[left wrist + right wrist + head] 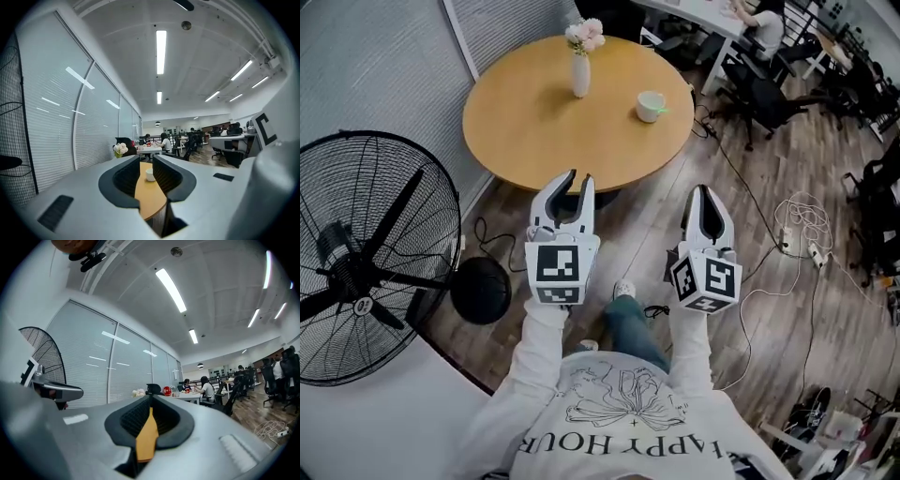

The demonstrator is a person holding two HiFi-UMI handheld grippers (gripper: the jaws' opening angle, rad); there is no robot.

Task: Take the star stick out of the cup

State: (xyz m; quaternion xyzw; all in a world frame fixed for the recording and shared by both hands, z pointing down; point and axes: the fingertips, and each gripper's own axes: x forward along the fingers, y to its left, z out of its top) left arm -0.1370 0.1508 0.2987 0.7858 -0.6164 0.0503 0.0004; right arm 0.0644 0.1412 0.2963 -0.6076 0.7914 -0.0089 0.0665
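A white cup (650, 106) stands on the round wooden table (534, 131), right of its middle, and a small green stick end (664, 111) pokes out over its right rim. Both grippers hang short of the table's near edge, over the floor. My left gripper (580, 178) is open by a narrow gap with nothing in it. In the left gripper view the cup (150, 175) shows far off between the jaws of the left gripper (146, 165). My right gripper (705, 192) is shut and empty; in the right gripper view its (151, 399) tips meet over a strip of tabletop.
A white vase of flowers (581, 64) stands at the table's far side. A large black floor fan (366, 258) is at the left beside window blinds. Cables and a power strip (802, 239) lie on the wooden floor at the right. Office chairs (764, 94) and desks with people stand beyond.
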